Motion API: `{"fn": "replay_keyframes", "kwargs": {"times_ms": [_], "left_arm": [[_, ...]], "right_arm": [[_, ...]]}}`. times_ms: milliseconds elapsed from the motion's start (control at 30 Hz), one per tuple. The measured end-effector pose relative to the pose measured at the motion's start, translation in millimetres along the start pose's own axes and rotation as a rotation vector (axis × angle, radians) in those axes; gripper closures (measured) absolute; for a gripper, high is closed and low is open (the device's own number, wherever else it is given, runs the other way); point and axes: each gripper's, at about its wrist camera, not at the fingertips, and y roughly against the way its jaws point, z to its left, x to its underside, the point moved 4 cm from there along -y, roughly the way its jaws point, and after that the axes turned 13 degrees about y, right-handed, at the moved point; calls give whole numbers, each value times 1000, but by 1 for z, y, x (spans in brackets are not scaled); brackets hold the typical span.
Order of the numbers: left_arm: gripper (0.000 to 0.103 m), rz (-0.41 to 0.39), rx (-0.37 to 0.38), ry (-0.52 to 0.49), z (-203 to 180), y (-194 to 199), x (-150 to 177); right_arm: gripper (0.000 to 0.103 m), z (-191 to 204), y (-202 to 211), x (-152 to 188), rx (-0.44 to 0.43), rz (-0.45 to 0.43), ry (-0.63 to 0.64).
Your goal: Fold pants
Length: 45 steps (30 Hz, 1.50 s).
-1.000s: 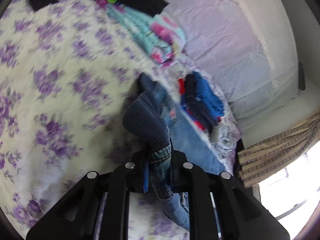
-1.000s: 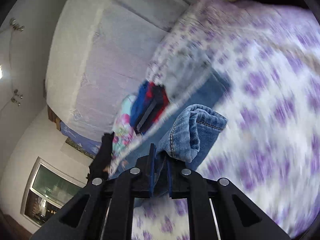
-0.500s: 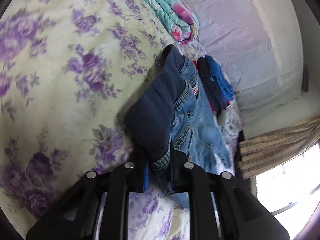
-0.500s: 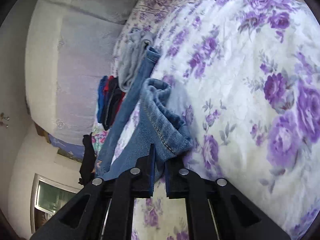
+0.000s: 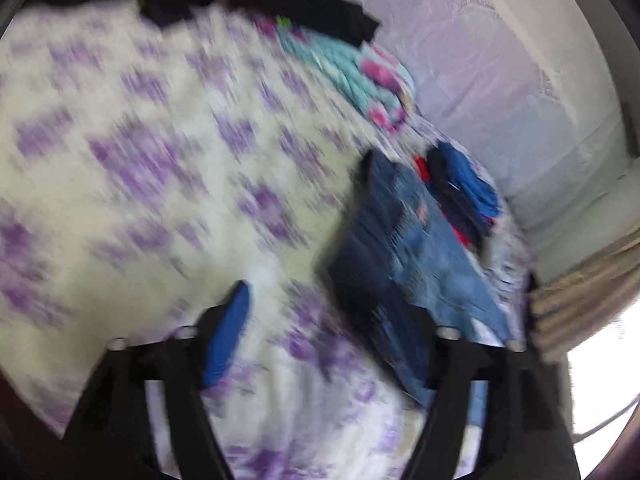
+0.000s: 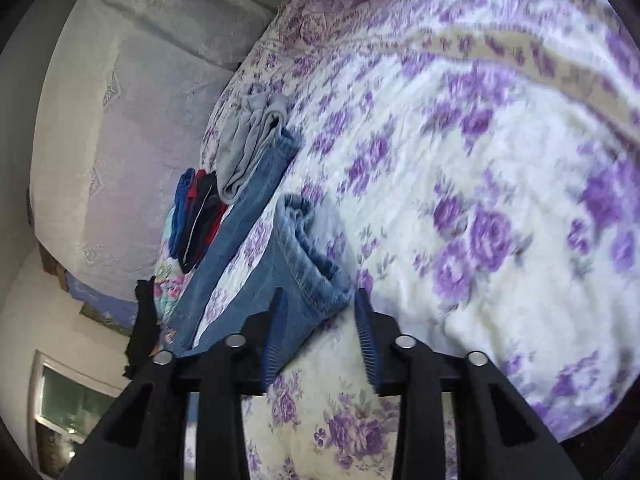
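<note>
Blue jeans lie flat on the purple-flowered bedspread, their dark waistband end nearest the camera. My left gripper hangs over the bed with its jaws opening wide. The waistband reaches down beside the right finger and is not pinched. In the right wrist view a jeans leg runs in from the left and its cuff rests on the bed. My right gripper is opening, with that cuff loose between its blue pads.
A folded grey garment and a blue, red and black stack of clothes lie beside the jeans by the pale padded headboard. A teal and pink blanket and black clothing sit farther off. A striped curtain hangs at the bed's edge.
Both grippers were shut on the jeans and have let go, their jaws now apart. The jeans have dropped flat onto the bed. The left view has swung and blurred.
</note>
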Motion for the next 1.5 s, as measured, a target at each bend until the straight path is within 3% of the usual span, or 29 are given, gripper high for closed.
{"fn": "replay_keyframes", "kwargs": {"times_ms": [67, 167, 233, 400, 633, 733, 867, 900, 933, 1000, 1133, 1267, 1300, 1400, 1433, 1500], "left_arm": [[19, -83, -48, -82, -14, 12, -9], [15, -158, -109, -217, -49, 16, -20], [6, -174, -120, -298, -74, 11, -24], [5, -80, -77, -421, -126, -31, -42], [5, 112, -59, -242, -126, -117, -89], [6, 156, -82, -237, -126, -143, -96], [7, 223, -88, -254, -129, -170, -96], [12, 238, -86, -255, -130, -176, -95], [28, 256, -87, -258, -131, -181, -94], [43, 282, -108, -261, -132, -194, -94], [51, 316, -112, -277, -134, -207, -87], [59, 328, -113, -289, -137, -213, -83], [61, 332, -114, -284, -136, -215, -84], [64, 333, -106, -265, -136, -217, -85], [65, 332, -100, -257, -136, -217, -86], [65, 333, -100, -247, -135, -218, -86]], "right_arm": [[34, 24, 12, -14, 84, -68, 116], [16, 69, 16, -28, 134, -123, 260], [8, 100, 10, -37, 104, -141, 328], [4, 144, -28, -68, 40, -111, 403], [4, 122, -70, -116, -10, -59, 251], [4, 105, -94, -134, -42, -23, 163], [4, 79, -128, -152, -10, 16, 97], [4, 73, -136, -157, -3, 22, 86], [4, 68, -143, -162, 1, 26, 77], [4, 58, -158, -173, 13, 25, 56], [4, 52, -187, -189, -4, 77, 52], [6, 55, -219, -201, 36, 171, 137], [8, 56, -227, -204, 56, 185, 165], [33, 58, -246, -213, 60, 223, 204], [48, 57, -251, -214, 55, 234, 206], [54, 56, -265, -217, 75, 256, 217]]}}
